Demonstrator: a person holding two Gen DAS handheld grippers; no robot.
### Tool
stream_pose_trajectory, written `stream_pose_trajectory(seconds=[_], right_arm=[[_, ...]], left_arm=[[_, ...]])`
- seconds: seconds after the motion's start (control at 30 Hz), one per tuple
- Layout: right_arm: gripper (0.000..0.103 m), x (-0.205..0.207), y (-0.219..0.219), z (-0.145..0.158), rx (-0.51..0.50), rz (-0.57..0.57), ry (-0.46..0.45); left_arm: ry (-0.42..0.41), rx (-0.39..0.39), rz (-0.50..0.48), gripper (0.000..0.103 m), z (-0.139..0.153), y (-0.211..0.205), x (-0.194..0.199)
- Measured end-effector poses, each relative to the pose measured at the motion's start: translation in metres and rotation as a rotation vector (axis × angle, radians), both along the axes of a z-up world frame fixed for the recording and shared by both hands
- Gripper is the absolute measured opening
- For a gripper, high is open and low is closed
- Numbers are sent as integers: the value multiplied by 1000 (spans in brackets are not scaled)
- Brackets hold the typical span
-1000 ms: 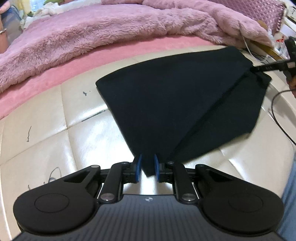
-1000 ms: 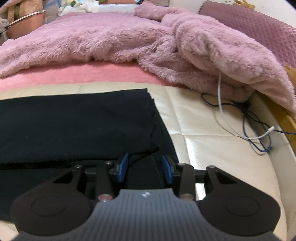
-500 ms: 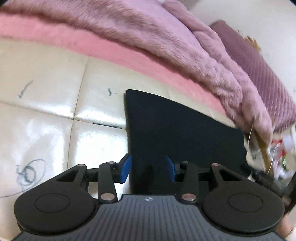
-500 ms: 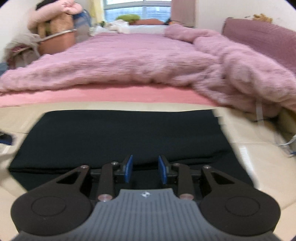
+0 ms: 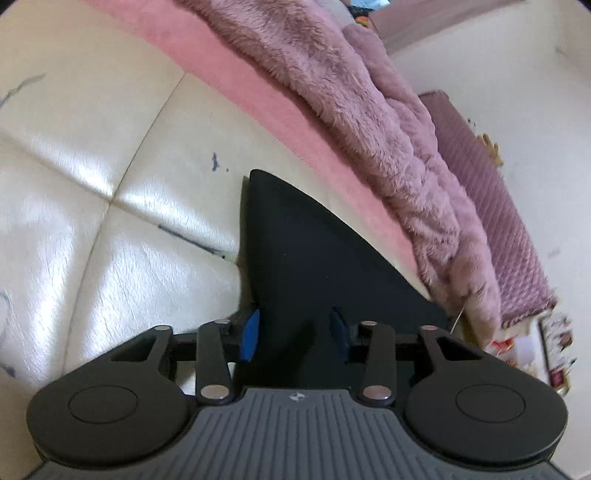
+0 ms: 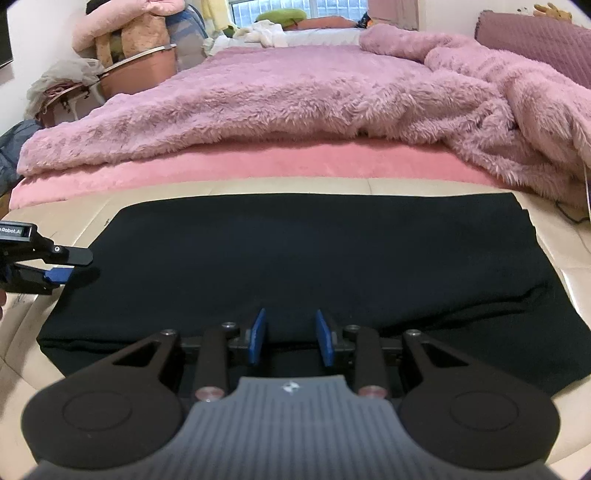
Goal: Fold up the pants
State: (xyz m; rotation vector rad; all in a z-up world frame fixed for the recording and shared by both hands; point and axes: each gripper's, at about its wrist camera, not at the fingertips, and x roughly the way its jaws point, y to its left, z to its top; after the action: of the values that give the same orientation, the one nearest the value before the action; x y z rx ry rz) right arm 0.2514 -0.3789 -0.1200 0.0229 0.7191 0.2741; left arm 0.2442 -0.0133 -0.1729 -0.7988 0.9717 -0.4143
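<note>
Pants (image 6: 295,258) now lie folded at frame centre; left gripper (image 5: 293,339), released, jaws narrowing, right gripper (image 6: 290,341) both spread.

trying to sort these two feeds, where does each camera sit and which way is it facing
Left wrist: sits on the left tongs, looking down along the black pants on the cream cushion towards the pink fur blanket; only its blue-padded fingers show.
Right wrist: sits on the right tongs at the pants' near edge, facing across the blanket to the window; the left tongs enter at the left edge.
Shared: the pants, cushion, blanket and left tongs.
</note>
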Motion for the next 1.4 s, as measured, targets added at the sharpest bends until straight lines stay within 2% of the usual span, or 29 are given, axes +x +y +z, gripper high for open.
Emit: stream_pose_trajectory(seconds=[0.03,0.07,0.1,0.2,0.3,0.4,0.53,0.77,0.9,1.07,1.23,1.4], right_arm=[[26,1,2,0,-7,-1,4],[26,0,2,0,-14,0,8],[27,1,5,0,-27,2,14],[27,0,10,3,-61,20,24],[27,-1,20,3,-104,57,42],[27,-4,35,3,-133,104,72],[29,-24,72,-3,-167,182,110],[31,-64,144,-2,-136,253,152],[31,-88,189,-3,-100,335,193],[28,-109,228,-1,-63,440,184],[29,-119,215,15,-48,427,115],[30,-115,154,24,-57,277,92]], left_arm=[[16,-4,2,21,-1,1,1],[34,-5,12,16,-2,4,1],[48,-19,16,13,-3,7,1],[41,31,40,8,5,11,-6],[58,42,62,7,11,22,-15],[65,88,77,7,21,40,-28],[110,123,106,7,32,79,-49],[126,196,142,7,59,147,-78],[92,274,143,7,84,181,-88],[47,364,145,7,116,203,-94],[-23,372,141,7,152,201,-95],[-66,376,90,7,187,170,-85]])
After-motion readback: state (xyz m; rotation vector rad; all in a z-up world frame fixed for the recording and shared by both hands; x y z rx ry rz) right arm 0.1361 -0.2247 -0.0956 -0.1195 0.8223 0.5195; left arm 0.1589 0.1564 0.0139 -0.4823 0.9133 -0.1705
